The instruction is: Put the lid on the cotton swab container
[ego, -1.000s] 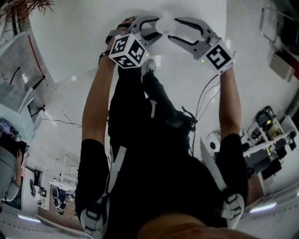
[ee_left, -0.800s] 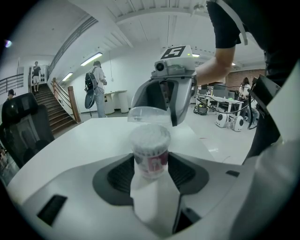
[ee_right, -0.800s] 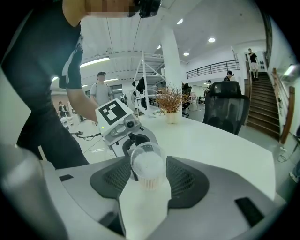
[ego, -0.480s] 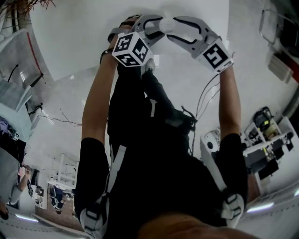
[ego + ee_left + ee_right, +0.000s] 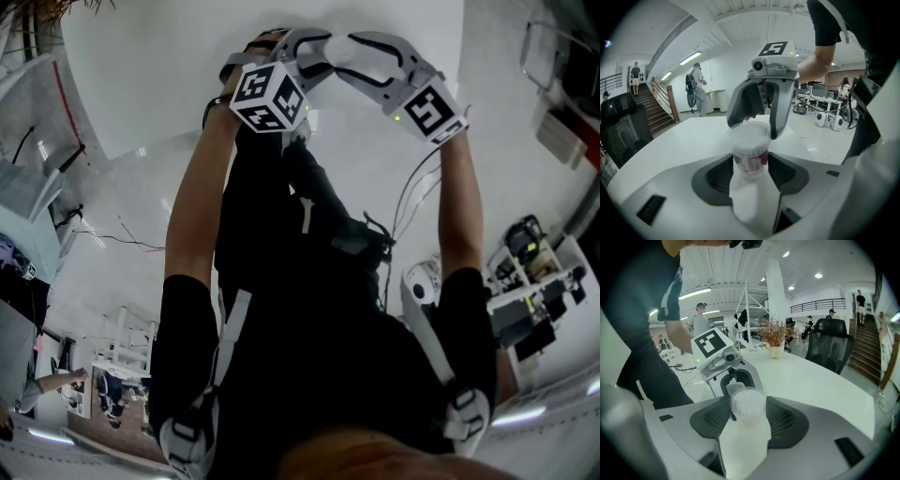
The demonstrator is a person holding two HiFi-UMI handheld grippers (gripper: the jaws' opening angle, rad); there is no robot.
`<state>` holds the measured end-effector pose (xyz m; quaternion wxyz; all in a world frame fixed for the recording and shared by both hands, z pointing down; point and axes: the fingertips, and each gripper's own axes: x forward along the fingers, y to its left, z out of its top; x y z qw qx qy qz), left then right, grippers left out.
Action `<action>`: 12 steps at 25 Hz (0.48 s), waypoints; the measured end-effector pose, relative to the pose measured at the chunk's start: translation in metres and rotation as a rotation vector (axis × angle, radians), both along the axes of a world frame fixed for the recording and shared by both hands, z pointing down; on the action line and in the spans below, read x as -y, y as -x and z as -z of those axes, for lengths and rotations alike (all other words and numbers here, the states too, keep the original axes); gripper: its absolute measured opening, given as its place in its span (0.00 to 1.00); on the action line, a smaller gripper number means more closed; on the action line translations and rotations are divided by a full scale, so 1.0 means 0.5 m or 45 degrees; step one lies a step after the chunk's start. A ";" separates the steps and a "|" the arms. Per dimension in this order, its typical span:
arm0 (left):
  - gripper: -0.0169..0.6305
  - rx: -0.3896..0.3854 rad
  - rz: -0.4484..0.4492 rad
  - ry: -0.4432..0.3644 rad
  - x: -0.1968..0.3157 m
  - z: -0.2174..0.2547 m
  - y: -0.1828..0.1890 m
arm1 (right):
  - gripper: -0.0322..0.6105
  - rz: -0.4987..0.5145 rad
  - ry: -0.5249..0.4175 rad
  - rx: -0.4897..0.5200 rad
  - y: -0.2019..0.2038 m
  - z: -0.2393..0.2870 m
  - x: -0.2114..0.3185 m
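Container [image 5: 750, 157] is clamped between the pads of the left claw [image 5: 751, 171], held around its labelled middle, mouth end pointing away from that claw. It is held in the air, above the white table [image 5: 679, 140].

Right claw [image 5: 749, 414] faces the left one, tip to tip. Its jaws stand wide but not empty: the round lid [image 5: 747, 404] fills the gap between the pads, held across its width. White cotton swabs show through the clear top.

Seen from the left claw, the lid is at the far end of the container, directly ahead of the jaws, and looks set on the mouth. Whether it is pressed fully home I cannot tell.

Handling, my judgement:
- Container is small, thin clear plastic and probably very light, with loose swabs inside.
- Walls are smooth, so likely slippery, and they may give under a hard squeeze.
- A squeezed mouth goes oval, and the lid would then not seat.
- Best hold is low on the body at the label band, clear of the rim.
- Lid is best held by its edge on two opposite sides and kept square to the mouth.
- Push straight along the line between the two claws; a tilted lid could catch on one side.
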<state>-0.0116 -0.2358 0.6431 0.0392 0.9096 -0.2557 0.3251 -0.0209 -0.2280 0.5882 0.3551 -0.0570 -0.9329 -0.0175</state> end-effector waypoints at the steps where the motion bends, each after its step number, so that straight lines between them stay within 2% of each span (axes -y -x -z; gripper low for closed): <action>1: 0.38 0.000 0.001 0.001 0.000 -0.001 0.000 | 0.39 0.000 -0.004 -0.006 0.001 -0.002 0.000; 12: 0.38 -0.002 0.015 0.008 -0.001 -0.005 0.001 | 0.40 -0.013 -0.031 -0.066 0.003 -0.008 0.000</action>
